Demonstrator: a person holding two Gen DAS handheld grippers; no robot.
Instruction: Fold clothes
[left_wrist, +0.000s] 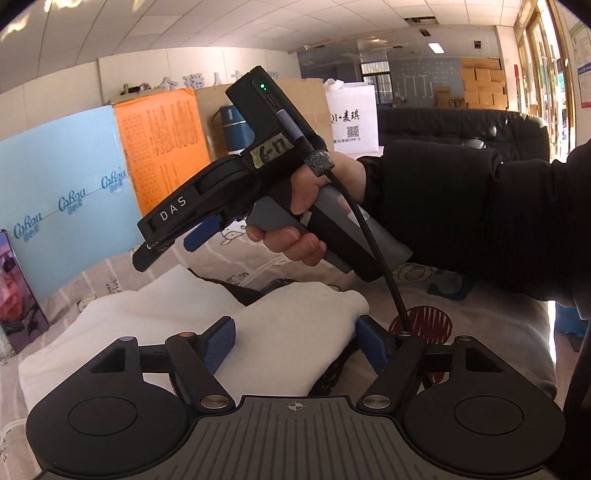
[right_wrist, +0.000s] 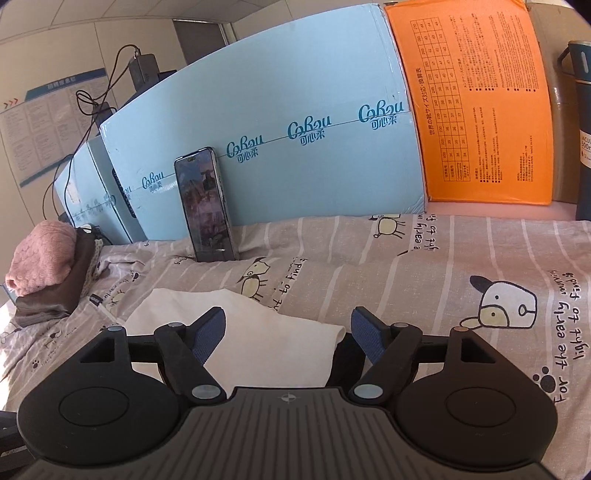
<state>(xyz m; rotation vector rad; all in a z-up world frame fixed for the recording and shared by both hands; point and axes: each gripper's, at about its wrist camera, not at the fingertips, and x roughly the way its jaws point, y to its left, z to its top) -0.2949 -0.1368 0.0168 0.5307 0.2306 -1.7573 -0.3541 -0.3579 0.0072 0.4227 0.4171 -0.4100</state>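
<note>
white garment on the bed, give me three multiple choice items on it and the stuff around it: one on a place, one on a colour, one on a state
1. What does the phone lean against?
A. orange box
B. light blue box
C. flask

2. What colour is the top garment of the folded pile at the left?
A. pink
B. green
C. yellow

3. How do the right gripper's jaws stand?
A. clamped on the phone
B. shut on nothing
C. open over the white garment

Key: 1 B, it stands on the bedsheet against the light blue box. 2 A, pink knit lies on top. 3 C, the pads stand apart above the white garment.
</note>
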